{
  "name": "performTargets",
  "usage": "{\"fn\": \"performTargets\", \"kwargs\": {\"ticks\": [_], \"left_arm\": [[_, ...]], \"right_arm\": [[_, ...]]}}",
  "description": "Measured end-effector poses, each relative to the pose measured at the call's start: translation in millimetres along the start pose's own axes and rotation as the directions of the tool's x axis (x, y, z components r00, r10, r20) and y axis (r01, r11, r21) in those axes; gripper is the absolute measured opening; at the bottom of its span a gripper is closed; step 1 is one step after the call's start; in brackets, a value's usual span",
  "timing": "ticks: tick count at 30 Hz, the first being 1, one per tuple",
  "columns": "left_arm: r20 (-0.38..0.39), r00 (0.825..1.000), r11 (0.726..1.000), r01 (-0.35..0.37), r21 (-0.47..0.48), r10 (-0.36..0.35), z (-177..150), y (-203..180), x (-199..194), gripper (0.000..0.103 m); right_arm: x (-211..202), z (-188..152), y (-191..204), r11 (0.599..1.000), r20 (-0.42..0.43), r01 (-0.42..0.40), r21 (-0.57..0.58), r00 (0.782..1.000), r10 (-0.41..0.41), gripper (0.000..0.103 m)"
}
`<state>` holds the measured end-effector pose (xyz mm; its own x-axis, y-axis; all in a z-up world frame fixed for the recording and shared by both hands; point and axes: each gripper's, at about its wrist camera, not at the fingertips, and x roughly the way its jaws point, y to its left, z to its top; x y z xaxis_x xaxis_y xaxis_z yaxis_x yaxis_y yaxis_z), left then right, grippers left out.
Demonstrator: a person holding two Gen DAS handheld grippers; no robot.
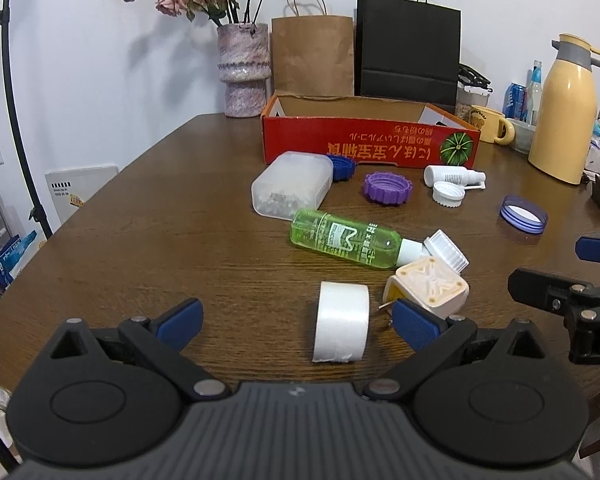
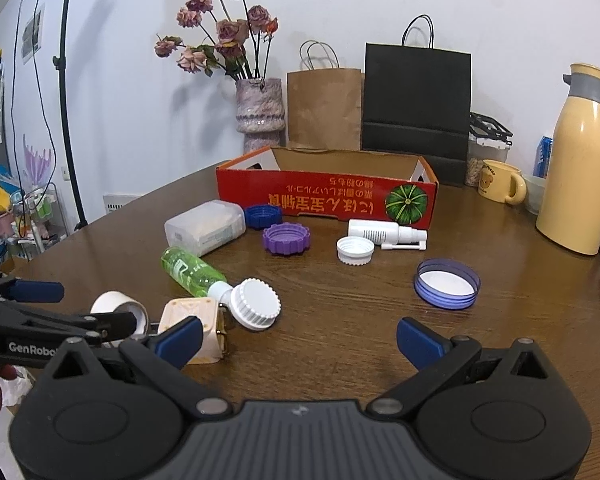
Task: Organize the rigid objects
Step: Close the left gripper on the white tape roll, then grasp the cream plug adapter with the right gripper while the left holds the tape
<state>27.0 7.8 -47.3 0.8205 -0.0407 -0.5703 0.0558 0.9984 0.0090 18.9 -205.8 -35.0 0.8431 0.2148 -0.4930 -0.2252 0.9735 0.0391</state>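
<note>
Both grippers are hovering low over the brown wooden desk point(image 1: 172, 208), fingers spread wide and gripping nothing. The left gripper point(image 1: 296, 320) is sitting with a white tape roll point(image 1: 342, 322) lying on its side between its blue fingers point(image 1: 414, 326), nearer the right one. Just beyond that finger, at about 1 o'clock, a cream plug adapter point(image 1: 430, 286) is resting, its metal prongs pointing toward the tape. Past it, a green bottle point(image 1: 346, 238) is lying flat, its white cap almost touching the adapter — crowding the way forward.

The right gripper point(image 2: 300, 340) is facing open desk; the adapter is sitting behind its left finger at 10 o'clock, a blue-rimmed lid point(image 2: 446, 284) at 1 o'clock.

Farther off, toward 12 o'clock, a frosted plastic case point(image 1: 292, 190), a purple ring cap point(image 1: 388, 188), a blue cap point(image 1: 344, 168), a white cap point(image 1: 448, 196) and a white spray bottle point(image 1: 454, 176) are lying scattered before the red cardboard box point(image 1: 360, 144) — open, nothing visible in it.
</note>
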Motion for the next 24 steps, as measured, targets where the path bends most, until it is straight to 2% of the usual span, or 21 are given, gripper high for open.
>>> {"fn": "performTargets", "kwargs": {"ticks": [2,9,11,14,17,22,24], "left_arm": [[-0.004,1.0,1.0,0.001,-0.003,-0.001,0.2,0.1,2.2,0.103],[0.002,1.0,1.0,0.026,-0.01,-0.026,1.0,1.1,4.4,0.083],[0.008,0.999,0.999,0.039,-0.006,-0.039,1.1,0.4,4.5,0.082],[0.014,0.998,0.999,0.055,0.0,-0.055,1.4,-0.9,4.3,0.072],[0.019,0.997,0.998,0.069,0.002,-0.069,1.8,-1.1,4.5,0.057],[0.027,0.994,0.995,0.104,0.006,-0.104,1.3,-0.7,4.1,0.026],[0.029,0.993,0.994,0.113,0.004,-0.113,1.1,0.5,4.4,0.026]], "right_arm": [[2.5,-0.6,0.8,1.0,-0.007,-0.001,0.0,1.0,0.001,0.103],[11.0,-2.7,3.6,1.0,-0.032,-0.01,-0.004,0.999,0.01,0.103],[13.9,-2.6,4.5,1.0,-0.038,-0.014,-0.006,0.999,0.013,0.103],[16.7,-2.8,6.7,1.0,-0.045,-0.019,-0.01,0.999,0.019,0.103],[18.8,-2.9,9.0,1.0,-0.052,-0.024,-0.015,0.998,0.023,0.103],[21.8,-2.7,12.7,0.999,-0.059,-0.031,-0.021,0.998,0.03,0.103],[23.4,-2.3,14.9,0.999,-0.062,-0.036,-0.025,0.997,0.034,0.103]]}}
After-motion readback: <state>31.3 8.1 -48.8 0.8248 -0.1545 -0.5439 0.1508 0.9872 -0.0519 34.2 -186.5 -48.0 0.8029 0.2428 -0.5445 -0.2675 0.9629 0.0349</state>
